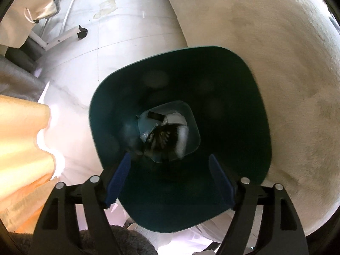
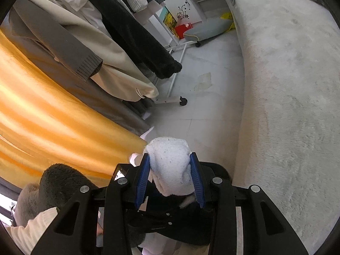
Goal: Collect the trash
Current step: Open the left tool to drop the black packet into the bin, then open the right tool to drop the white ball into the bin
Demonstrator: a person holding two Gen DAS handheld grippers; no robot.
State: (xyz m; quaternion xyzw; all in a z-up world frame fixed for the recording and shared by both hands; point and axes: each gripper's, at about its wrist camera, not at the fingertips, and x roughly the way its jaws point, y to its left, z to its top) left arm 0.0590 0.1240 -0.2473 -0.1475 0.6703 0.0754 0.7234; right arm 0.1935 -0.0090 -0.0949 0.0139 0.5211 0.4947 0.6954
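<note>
Now I look straight down with my left gripper into a dark green bin. Its blue fingers stand spread wide apart, one on each side of the bin's opening, and nothing is between them. At the bottom of the bin lies some trash: pale crumpled paper or plastic and a dark striped piece, which I cannot make out well because it is blurred. The bin stands on a pale tiled floor, just beside a fluffy cream rug on one side, and an orange curtain hangs on the other side.

My right gripper points down at a slant over the same floor. Its blue pads are pressed on a white wad, something like a balled cloth or tissue with small dark specks, and they pinch it from both sides. The wad sticks out forward past the fingertips. Behind it I see the curtain on the left and the rug on the right. Further on, coats hang from a white rack on small black wheels. In the lower left corner a dark fuzzy sleeve shows beside the gripper, with a ribbed cream cuff under it.
</note>
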